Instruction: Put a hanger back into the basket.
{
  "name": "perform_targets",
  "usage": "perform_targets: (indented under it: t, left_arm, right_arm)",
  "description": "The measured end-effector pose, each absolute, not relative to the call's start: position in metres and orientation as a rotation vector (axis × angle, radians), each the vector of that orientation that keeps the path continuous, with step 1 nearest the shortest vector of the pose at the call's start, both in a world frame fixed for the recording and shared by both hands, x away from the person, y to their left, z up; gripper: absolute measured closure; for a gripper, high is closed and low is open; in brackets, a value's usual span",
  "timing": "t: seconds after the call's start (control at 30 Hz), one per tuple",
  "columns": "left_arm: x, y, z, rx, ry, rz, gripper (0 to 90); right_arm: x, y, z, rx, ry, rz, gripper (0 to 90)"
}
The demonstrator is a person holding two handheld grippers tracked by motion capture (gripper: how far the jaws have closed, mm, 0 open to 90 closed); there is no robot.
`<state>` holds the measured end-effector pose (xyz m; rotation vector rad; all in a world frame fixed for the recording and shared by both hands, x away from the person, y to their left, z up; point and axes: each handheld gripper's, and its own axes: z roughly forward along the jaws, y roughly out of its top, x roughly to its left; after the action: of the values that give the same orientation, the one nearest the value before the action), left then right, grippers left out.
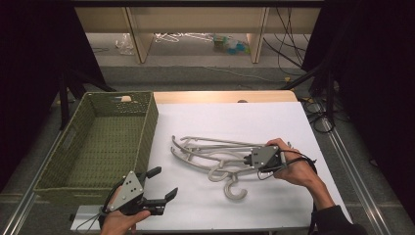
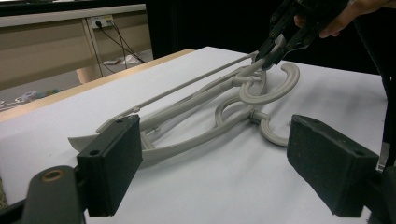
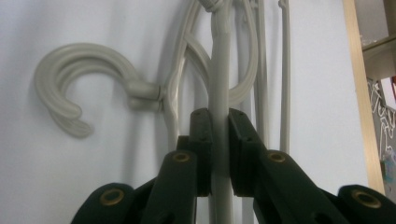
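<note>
Crosswise, hangers (image 1: 215, 152): hooks rightward, toward right tool (image 1: 250, 160).

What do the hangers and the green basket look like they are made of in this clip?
The hangers look like moulded plastic: pale grey, smooth, slightly glossy, with rounded hooks and seams at the joints. The right gripper is shut on one hanger arm. The green basket looks woven, probably cord or paper rope: a ribbed weave shows on its walls and floor. The exact fibre cannot be told.

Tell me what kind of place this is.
Probably a lab or workshop recording station: a white-covered table ringed by black curtains, loose cables on the floor, with grey plastic hangers and a green woven basket.
</note>
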<state>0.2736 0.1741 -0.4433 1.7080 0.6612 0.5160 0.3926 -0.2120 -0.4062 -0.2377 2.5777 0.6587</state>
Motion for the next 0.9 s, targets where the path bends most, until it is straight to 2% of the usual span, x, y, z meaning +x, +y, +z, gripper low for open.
perform_targets:
  t: [0.37,0.63,0.9]
  left_arm:
    - [0.275,0.175,-0.444,1.717,0.647,0.526,18.3]
    - [0.278,0.171,-0.445,1.742,0.623,0.565,18.7]
    - [0.283,0.148,-0.45,1.836,0.548,0.619,25.2]
  right_arm:
    - [0.376,-0.206,-0.392,-0.251,2.549,0.7,82.4]
    - [0.358,-0.205,-0.392,-0.36,2.578,0.868,82.4]
    - [0.35,-0.203,-0.399,-0.405,2.623,0.884,82.3]
